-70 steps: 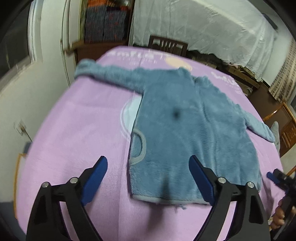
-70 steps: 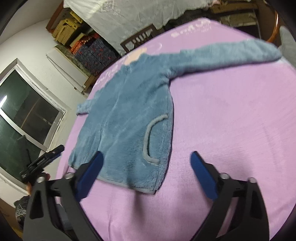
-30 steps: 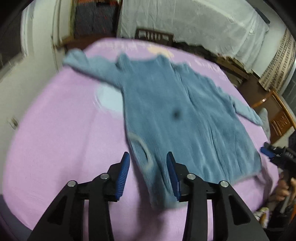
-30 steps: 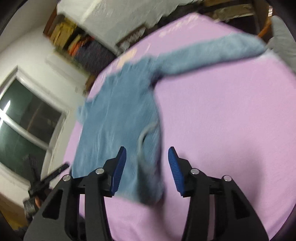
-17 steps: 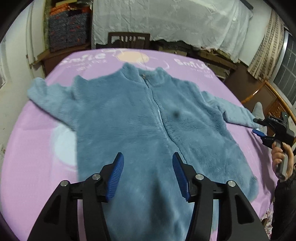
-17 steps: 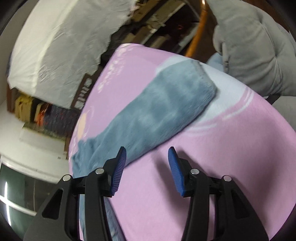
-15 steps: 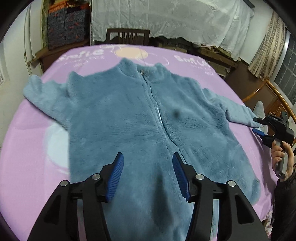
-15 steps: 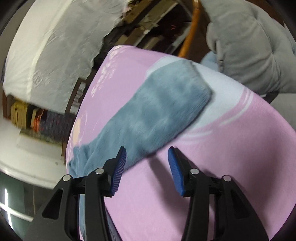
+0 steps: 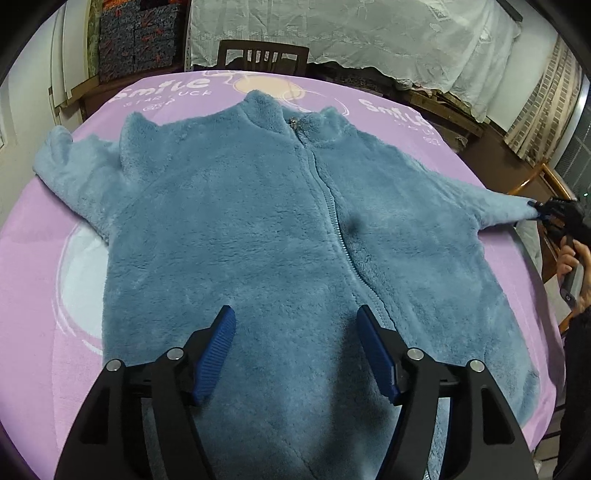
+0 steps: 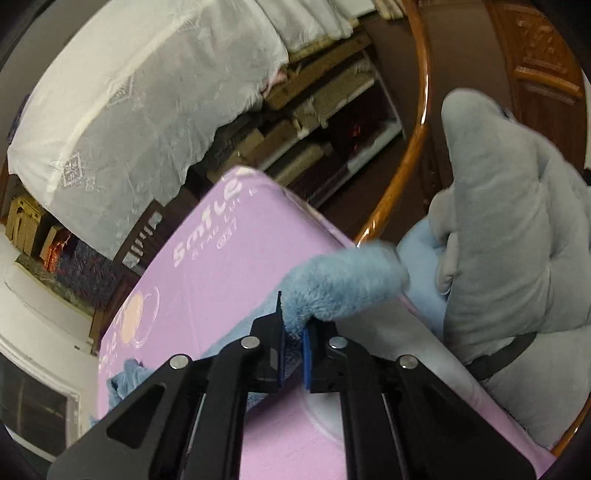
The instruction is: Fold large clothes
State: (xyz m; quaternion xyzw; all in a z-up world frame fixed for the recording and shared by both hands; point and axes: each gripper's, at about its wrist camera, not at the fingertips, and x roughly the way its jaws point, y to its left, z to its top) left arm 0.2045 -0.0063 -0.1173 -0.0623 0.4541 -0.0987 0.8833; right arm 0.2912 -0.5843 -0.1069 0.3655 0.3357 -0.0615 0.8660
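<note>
A blue fleece zip jacket (image 9: 258, 229) lies flat, front up, on a purple blanket (image 9: 33, 295) covering the table, collar at the far side, sleeves spread out. My left gripper (image 9: 297, 350) is open and empty, hovering over the jacket's lower middle. My right gripper (image 10: 293, 332) is shut on the cuff of the jacket's right-hand sleeve (image 10: 340, 288), lifted at the table's right edge. In the left wrist view the right gripper (image 9: 535, 206) shows pinching that sleeve end (image 9: 509, 208).
A wooden chair (image 9: 262, 59) stands behind the table's far edge. A white lace-covered stack (image 9: 351, 29) fills the back. A grey plush cushion (image 10: 509, 221) on a wooden-framed seat (image 10: 421, 122) sits just past the table's right edge.
My right gripper has closed on the right sleeve cuff and lifted it. My left gripper has moved slightly forward over the jacket and stays open.
</note>
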